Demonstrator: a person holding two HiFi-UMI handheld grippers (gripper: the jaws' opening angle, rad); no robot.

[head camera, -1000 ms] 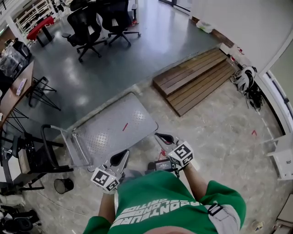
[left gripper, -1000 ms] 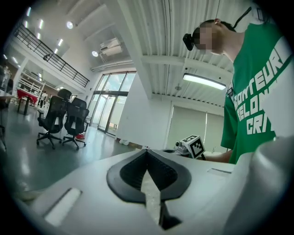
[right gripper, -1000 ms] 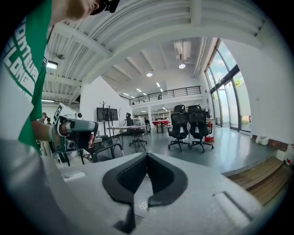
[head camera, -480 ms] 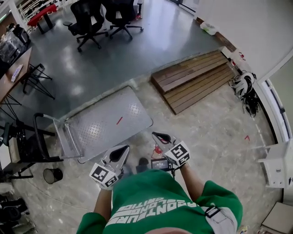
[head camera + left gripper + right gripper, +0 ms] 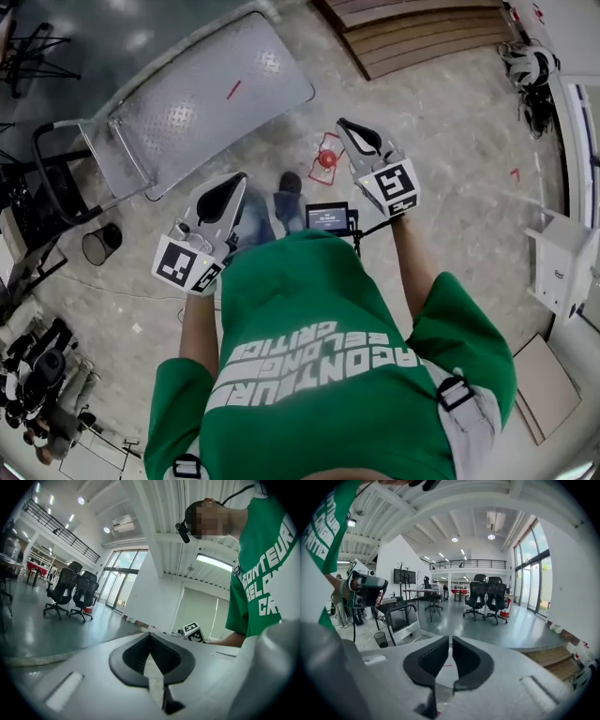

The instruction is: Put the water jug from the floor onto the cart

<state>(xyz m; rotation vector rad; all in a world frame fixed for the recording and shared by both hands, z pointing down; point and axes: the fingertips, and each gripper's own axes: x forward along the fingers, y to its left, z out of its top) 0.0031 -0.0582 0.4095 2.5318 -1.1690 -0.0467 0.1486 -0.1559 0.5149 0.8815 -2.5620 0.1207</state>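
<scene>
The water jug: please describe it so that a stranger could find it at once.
Find the grey metal cart in the head view. On the pale floor off its right corner, by the person's shoe, stands the jug. It alone is clear with a round red cap.

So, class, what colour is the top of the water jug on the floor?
Red. The water jug shows its top best in the head view.

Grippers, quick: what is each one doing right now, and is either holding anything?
Left gripper: closed, holding nothing.
Right gripper: closed, holding nothing.
</scene>
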